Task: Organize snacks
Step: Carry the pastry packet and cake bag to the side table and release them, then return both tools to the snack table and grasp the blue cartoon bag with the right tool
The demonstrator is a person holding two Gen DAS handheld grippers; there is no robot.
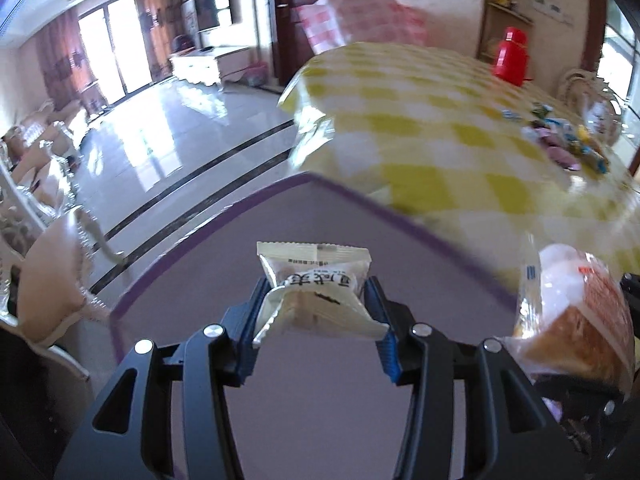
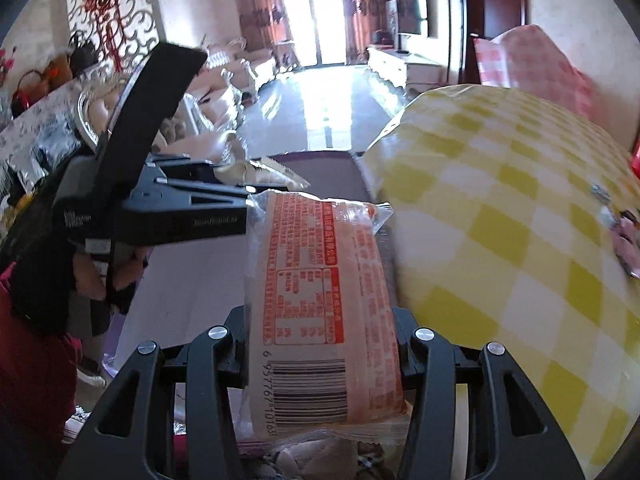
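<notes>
While both packets hung above the purple-edged surface (image 1: 248, 256), the stock stood as follows. Item one: a small cream-wrapped cake packet (image 1: 316, 292), pinched across its middle by the left gripper (image 1: 316, 312), its blue pads pressing either side, its long axis running crosswise between the fingers and its crimped end pointing forward, away from the hand. Item two: a larger orange-printed bread packet (image 2: 320, 312), clamped by the right gripper (image 2: 320, 344), its long axis lying along the fingers, barcode end nearest the camera, far end jutting well ahead. Position of both: carried in the air, side by side, the bread packet just to the right of the cake packet, the left gripper showing to the left in the right wrist view. Ahead and to the right lay the yellow checked tablecloth (image 1: 440, 120), bearing a scatter of small wrapped sweets (image 1: 560, 140) at its far side, well apart from either gripper; the right hand seemed the nearer to that cloth. Beyond: a red flask (image 1: 514, 56) and a pink checked cushion (image 1: 360, 12). No set-down place was plainly marked
</notes>
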